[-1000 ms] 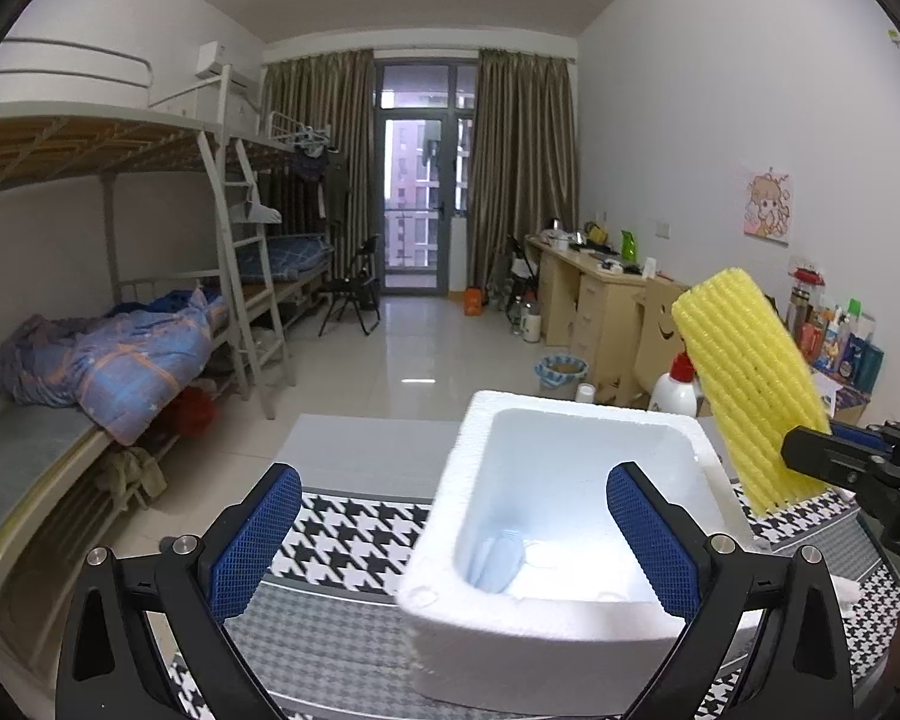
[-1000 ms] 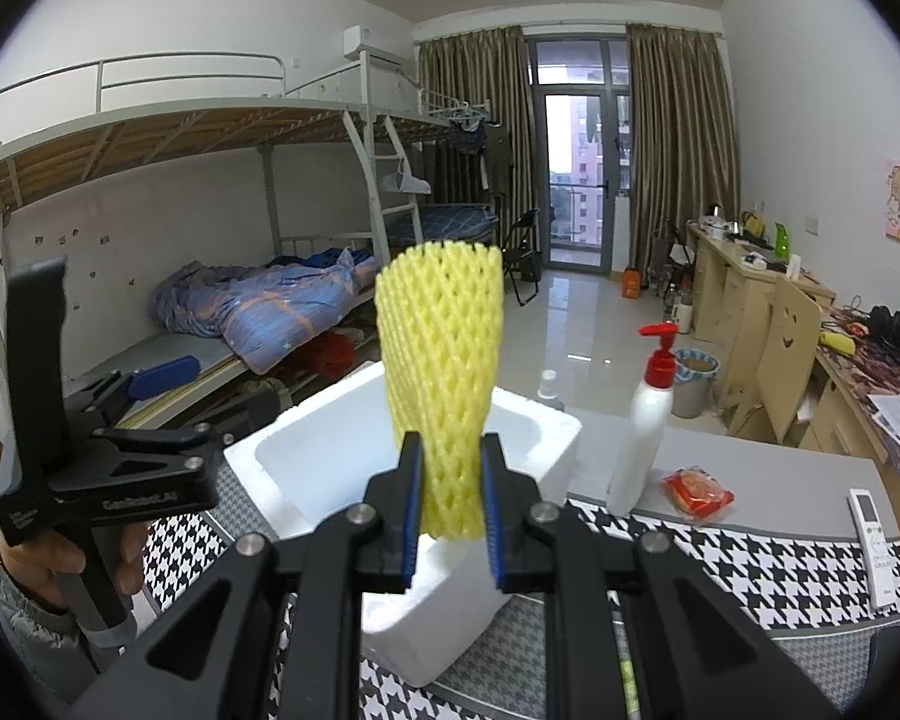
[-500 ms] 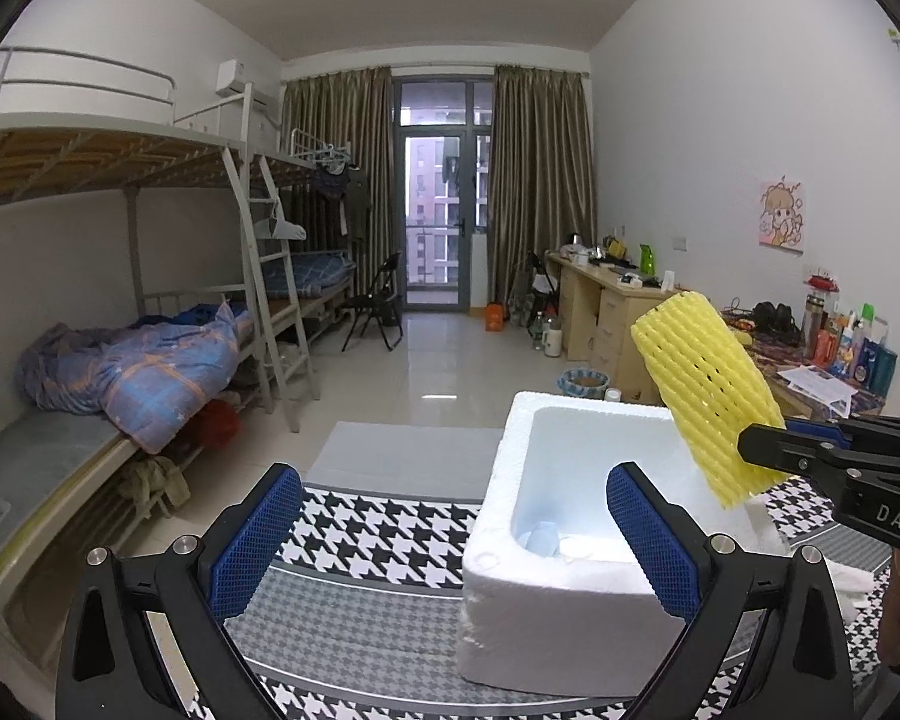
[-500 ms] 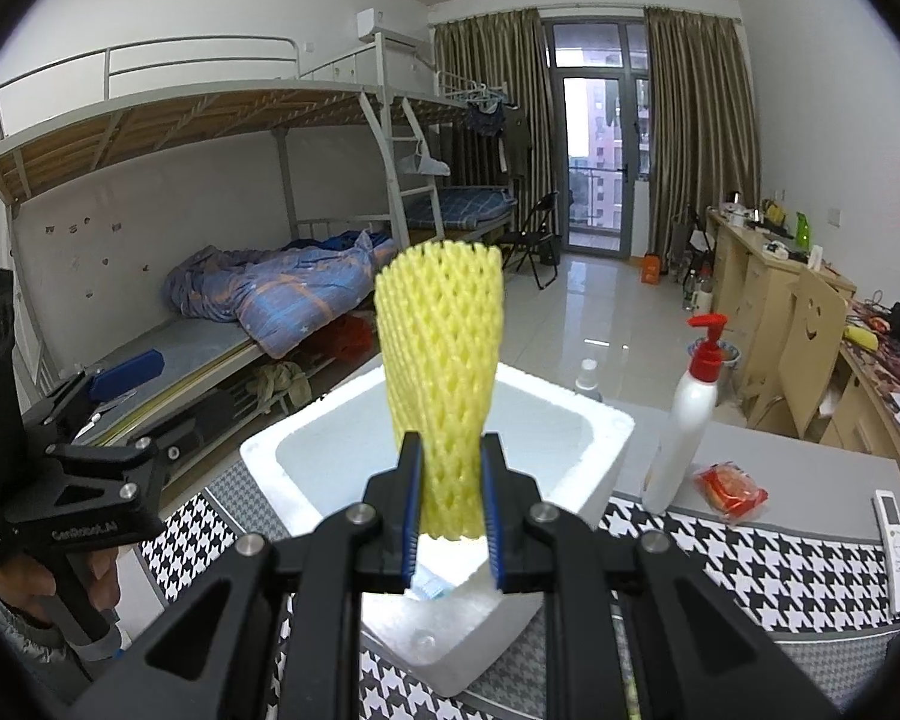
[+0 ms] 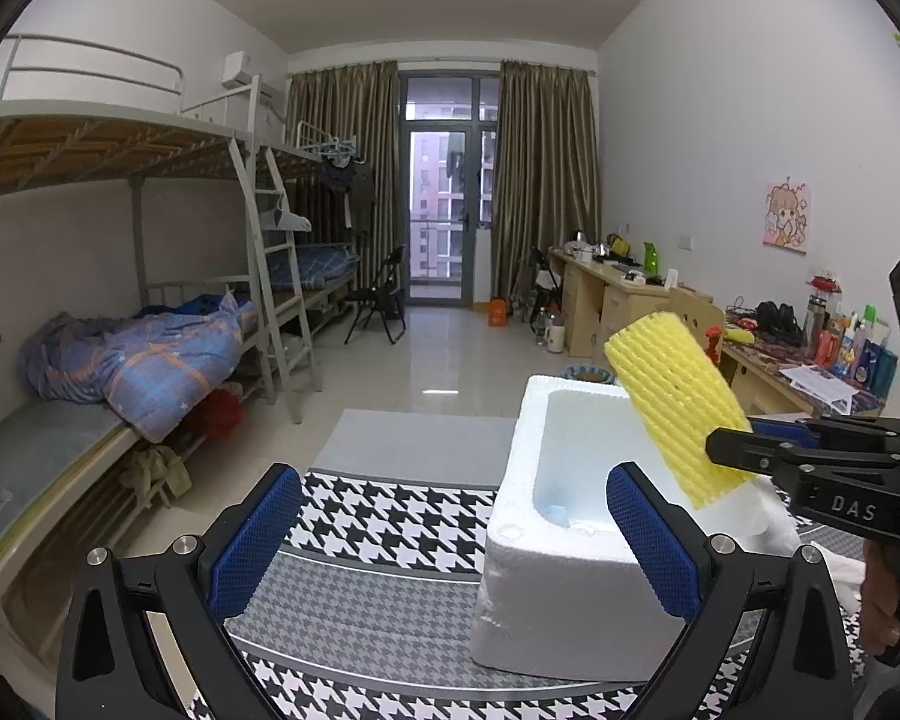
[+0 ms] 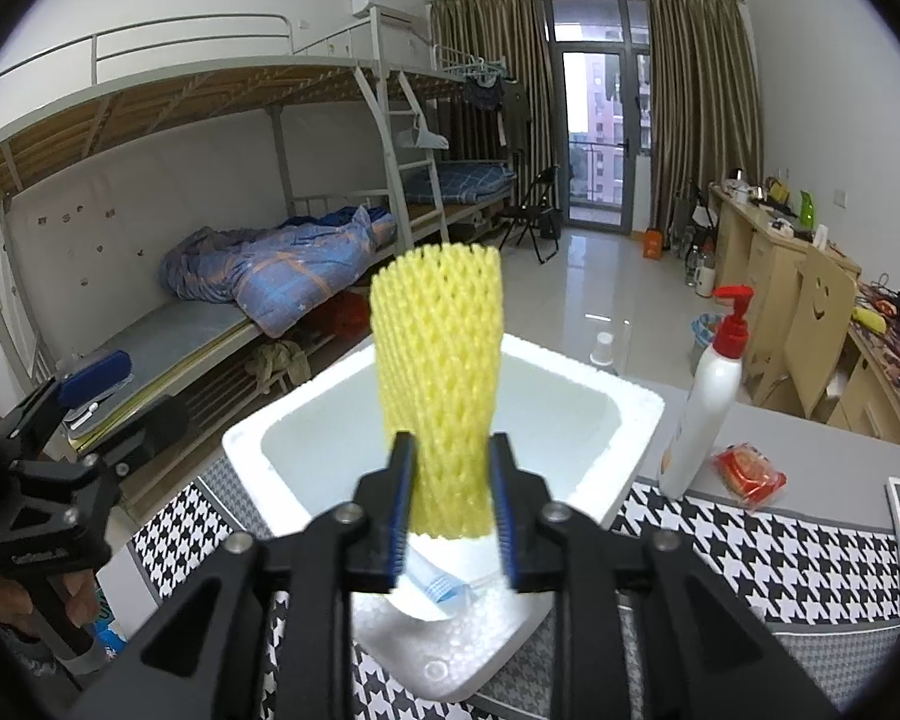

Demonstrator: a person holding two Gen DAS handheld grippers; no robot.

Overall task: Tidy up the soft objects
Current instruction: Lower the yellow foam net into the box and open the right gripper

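The yellow foam net sleeve (image 6: 437, 384) stood upright between my right gripper (image 6: 453, 507)'s jaws, which were opening, directly above the white foam box (image 6: 594, 489) on the houndstooth cloth (image 6: 768, 564). My left gripper (image 5: 453, 546) hung wide and empty beside the box. A pump bottle (image 6: 705, 405) stood nearby.
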